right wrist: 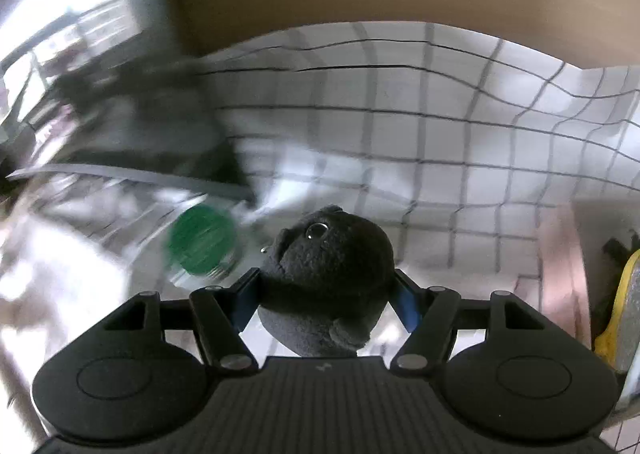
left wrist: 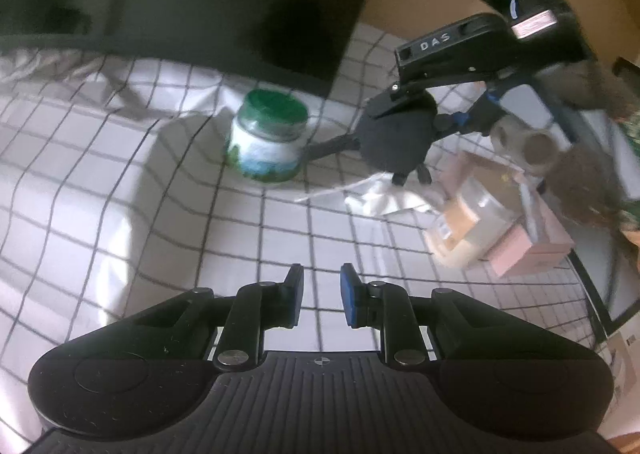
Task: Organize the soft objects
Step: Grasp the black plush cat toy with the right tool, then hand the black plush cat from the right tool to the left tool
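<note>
Through the left wrist camera we look down on a white bedsheet with a dark grid (left wrist: 280,230). Our left gripper (left wrist: 322,296) hangs over it with its jaws parted by a narrow gap and nothing between them. Far ahead, slightly left, a jar with a green lid (left wrist: 266,139) stands upright on the sheet, in front of a large dark slab (left wrist: 224,1) at the far edge. To the right of the jar we see our right gripper (left wrist: 404,141) reaching in from the upper right, clamped on a black plush toy (left wrist: 394,133), which is held off the sheet. Under it lies a crumpled white cloth (left wrist: 380,197), and to the near right of that a pile of pink and tan boxes (left wrist: 500,230). A brown furry object (left wrist: 580,189) sits at the far right edge.

Through the right wrist camera, much of it smeared by motion blur, the black plush toy (right wrist: 328,282) fills the space between the blue-padded fingers (right wrist: 404,306) of our right gripper (right wrist: 326,294), which press on its sides. The green-lidded jar (right wrist: 202,240) shows just left of it, blurred. The checked sheet (right wrist: 440,133) spreads beyond, and a yellow-edged object (right wrist: 620,302) stands at the right.
</note>
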